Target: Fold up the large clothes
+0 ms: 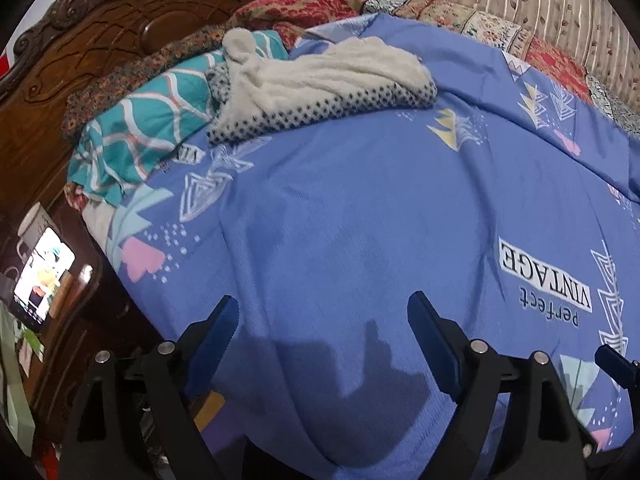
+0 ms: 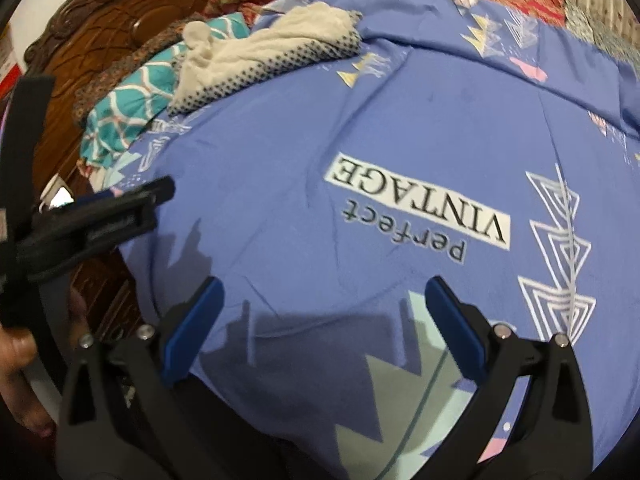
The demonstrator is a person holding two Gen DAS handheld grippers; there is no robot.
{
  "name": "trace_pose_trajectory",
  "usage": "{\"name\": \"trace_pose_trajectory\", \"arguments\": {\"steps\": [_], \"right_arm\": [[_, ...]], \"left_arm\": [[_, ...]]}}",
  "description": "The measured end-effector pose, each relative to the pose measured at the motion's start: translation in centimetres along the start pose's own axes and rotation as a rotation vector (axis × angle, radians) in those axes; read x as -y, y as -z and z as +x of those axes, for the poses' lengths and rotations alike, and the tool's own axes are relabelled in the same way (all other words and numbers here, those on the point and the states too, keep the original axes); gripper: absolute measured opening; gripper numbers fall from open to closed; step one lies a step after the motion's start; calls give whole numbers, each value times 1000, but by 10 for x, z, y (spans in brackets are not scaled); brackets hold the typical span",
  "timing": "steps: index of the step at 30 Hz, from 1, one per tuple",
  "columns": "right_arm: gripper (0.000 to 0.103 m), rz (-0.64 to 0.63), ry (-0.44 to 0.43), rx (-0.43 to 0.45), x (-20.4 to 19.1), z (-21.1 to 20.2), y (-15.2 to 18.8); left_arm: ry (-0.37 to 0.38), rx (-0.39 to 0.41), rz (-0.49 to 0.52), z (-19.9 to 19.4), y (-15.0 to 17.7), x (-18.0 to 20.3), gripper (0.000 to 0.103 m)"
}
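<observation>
Blue bedsheet (image 2: 360, 120) — "perfect VINTAGE" print.

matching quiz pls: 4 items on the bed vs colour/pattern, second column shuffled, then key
Items:
1. bedsheet
2. fleece garment
3. pillow
4. headboard

Descriptions:
A. carved dark wood
B. cream fleece, black-dotted outer side
C. blue, printed "perfect VINTAGE"
D. teal with wavy white and orange lines

Pairs: 1-C, 2-B, 3-D, 4-A
</observation>
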State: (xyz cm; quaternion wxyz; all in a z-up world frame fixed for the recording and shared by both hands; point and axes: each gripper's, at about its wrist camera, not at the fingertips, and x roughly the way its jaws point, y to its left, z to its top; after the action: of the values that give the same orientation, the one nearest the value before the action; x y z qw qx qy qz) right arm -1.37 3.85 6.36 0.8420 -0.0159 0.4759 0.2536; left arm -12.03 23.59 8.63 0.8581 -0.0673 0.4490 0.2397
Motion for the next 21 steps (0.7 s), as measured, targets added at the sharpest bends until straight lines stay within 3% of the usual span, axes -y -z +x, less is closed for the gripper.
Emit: {"name": "trace_pose_trajectory", "arguments": {"steps": [9, 21], "right_arm": [[97, 6, 7, -15, 5, 1, 3], [97, 4, 17, -1, 7, -2, 2]], "left_arm": [[-22, 11, 18, -4, 14, 8, 102], [-24, 23, -6, -8, 9, 1, 102]]}}
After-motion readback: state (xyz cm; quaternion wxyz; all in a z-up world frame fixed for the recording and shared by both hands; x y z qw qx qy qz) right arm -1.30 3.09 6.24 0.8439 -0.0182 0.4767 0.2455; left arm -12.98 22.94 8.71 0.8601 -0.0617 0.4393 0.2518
